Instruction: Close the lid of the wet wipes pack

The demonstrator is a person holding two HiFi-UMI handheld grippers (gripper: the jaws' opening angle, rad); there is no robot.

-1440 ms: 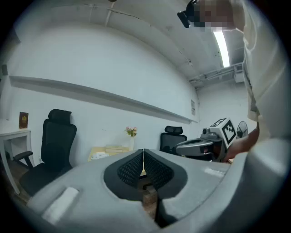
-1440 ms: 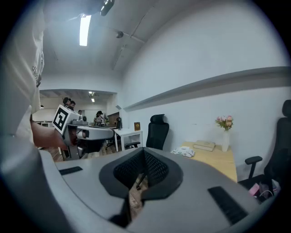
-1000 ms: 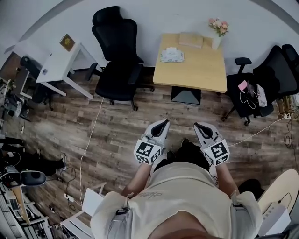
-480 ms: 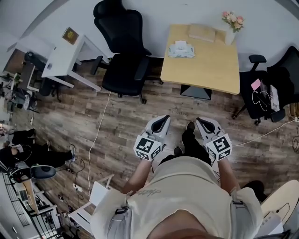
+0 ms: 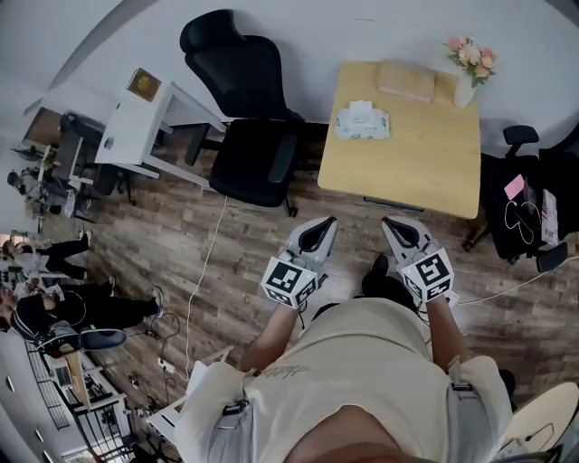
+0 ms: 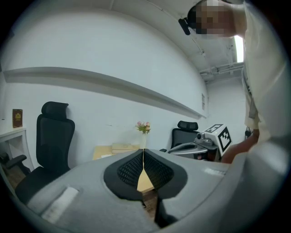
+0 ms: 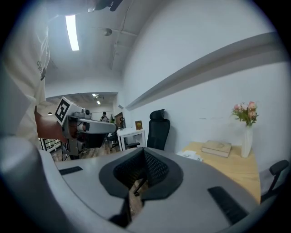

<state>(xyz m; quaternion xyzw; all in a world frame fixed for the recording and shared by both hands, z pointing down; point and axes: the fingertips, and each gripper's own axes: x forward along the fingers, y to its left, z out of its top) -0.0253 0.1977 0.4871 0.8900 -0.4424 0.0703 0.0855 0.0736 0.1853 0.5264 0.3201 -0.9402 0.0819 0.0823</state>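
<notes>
- Wood-plank floor (image 5: 181, 235) runs right across the room, with a white cable (image 5: 201, 271) trailing over it.
- At the far side there's a plain white wall (image 5: 308, 23), and a light wooden desk (image 5: 425, 154) sits against it.
- On the desk's far corner stands a vase of pink flowers (image 5: 467, 77), with a flat tan book (image 5: 407, 81) just beside it.
- A black high-back chair (image 5: 258, 127) stands left of the desk, and a white side desk (image 5: 136, 122) further left.
- Another black chair (image 5: 517, 136) is at the right, cluttered.
- Overhead, a strip light (image 7: 72, 32) glows on the ceiling.

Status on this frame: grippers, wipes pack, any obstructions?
Left gripper and right gripper shut, empty. Wet wipes pack on wooden table ahead, untouched; lid state too small to read. Black chair beside table, off the direct line.
</notes>
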